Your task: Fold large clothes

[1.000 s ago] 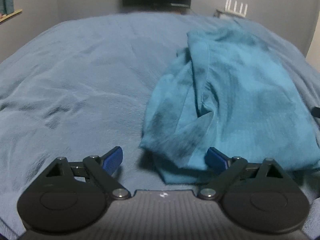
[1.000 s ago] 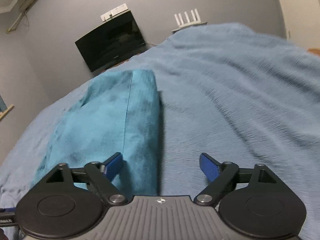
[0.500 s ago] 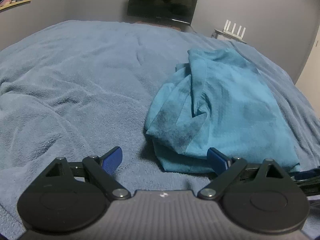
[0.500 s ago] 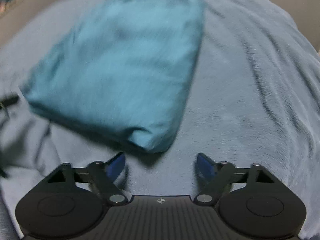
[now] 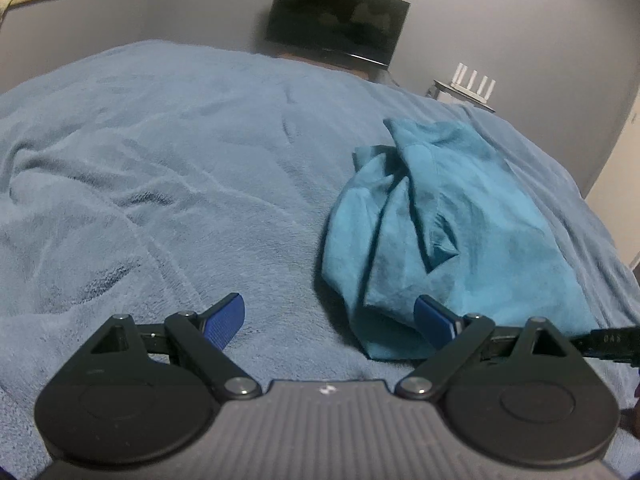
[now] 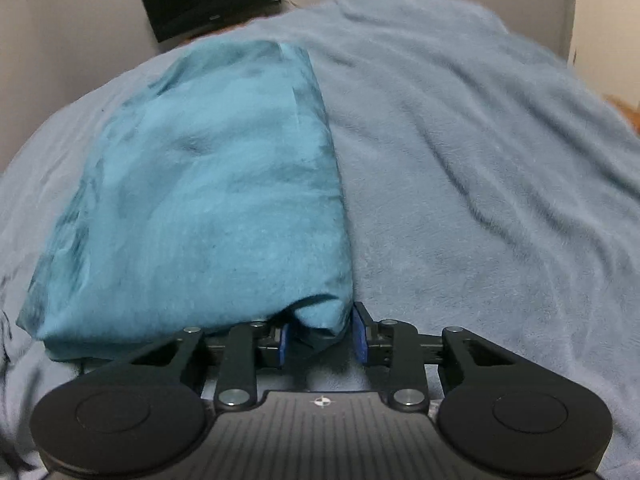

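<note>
Jaws: right gripper [image 6: 320, 340] pinches the near corner of the teal garment [image 6: 208, 200], left gripper [image 5: 330, 322] spread, empty | garment: frame right, on blue blanket [image 5: 160, 184] | progress: partly folded, left side bunched, another fold likely due

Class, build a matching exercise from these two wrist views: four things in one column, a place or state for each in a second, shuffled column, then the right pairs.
1. left gripper
2. right gripper
3. teal garment
4. television

A. against the far wall
B. lies folded on the blue blanket
C. fingers wide apart, nothing between them
D. fingers narrowed around the garment's near corner

Pairs: 1-C, 2-D, 3-B, 4-A
</note>
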A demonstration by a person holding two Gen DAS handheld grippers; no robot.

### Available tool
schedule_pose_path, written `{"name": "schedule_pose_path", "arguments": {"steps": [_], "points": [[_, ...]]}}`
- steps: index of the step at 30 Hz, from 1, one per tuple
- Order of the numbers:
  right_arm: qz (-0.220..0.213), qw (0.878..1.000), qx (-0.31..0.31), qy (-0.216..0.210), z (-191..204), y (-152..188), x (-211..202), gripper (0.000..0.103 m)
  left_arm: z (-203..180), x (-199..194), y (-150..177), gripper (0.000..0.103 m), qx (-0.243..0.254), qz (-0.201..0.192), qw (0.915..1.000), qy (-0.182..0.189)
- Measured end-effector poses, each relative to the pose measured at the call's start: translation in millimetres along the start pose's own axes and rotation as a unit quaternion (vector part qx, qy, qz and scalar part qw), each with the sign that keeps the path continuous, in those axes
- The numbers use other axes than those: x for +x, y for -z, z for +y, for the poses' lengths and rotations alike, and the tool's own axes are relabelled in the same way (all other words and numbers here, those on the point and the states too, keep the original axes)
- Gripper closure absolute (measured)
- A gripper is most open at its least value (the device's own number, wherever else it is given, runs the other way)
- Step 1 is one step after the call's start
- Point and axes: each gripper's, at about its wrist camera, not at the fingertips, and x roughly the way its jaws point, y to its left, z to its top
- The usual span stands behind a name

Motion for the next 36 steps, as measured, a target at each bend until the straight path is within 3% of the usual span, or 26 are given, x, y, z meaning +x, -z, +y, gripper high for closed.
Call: {"name": "schedule_pose_path", "arguments": {"steps": [5, 8, 12, 16, 18, 20, 22, 26, 28, 32, 36], "points": [[0.022, 0.996, 0.076, -0.040, -28, -4, 6, 0.065, -12, -10, -1, 0.011, 0.032, -0.023, 0.9992, 0.010], [0.022, 0.997, 0.066, -0.034, -26, -3, 5, 0.064, -37, -7, -1, 0.011, 0.092, -0.031, 0.9951, 0.017], [0.022, 0.997, 0.065, -0.029, -24, -2, 8, 0.064, -76, 7, 3, 0.011, 0.183, -0.031, 0.9825, 0.016], [0.021, 0.997, 0.074, -0.030, -26, -2, 11, 0.063, -97, 28, 2, 0.011, 0.202, -0.024, 0.9791, -0.010], [0.016, 0.997, 0.077, -0.024, -26, -1, 9, 0.063, -99, 43, 0, 0.011, 0.197, -0.006, 0.9793, -0.047], [0.014, 0.997, 0.077, -0.025, -25, 3, 5, 0.064, -92, 63, 0, 0.011, 0.185, 0.043, 0.9790, -0.075], [0.024, 0.995, 0.090, -0.033, -25, 2, 10, 0.064, -79, 74, 1, 0.010, 0.152, 0.072, 0.9837, -0.065], [0.045, 0.986, 0.149, -0.057, -42, 4, 13, 0.065, -61, 82, 2, 0.009, 0.123, 0.090, 0.9853, -0.077], [0.046, 0.978, 0.192, -0.071, -54, 6, 5, 0.064, -46, 82, -1, 0.009, 0.085, 0.094, 0.9897, -0.067], [0.008, 0.974, 0.199, -0.110, -60, 8, -37, 0.068, -21, 79, -1, 0.009, 0.017, 0.095, 0.9942, -0.048], [-0.064, 0.972, 0.184, -0.131, -58, 8, -63, 0.057, -4, 70, 2, 0.009, -0.034, 0.076, 0.9956, -0.041]]}}
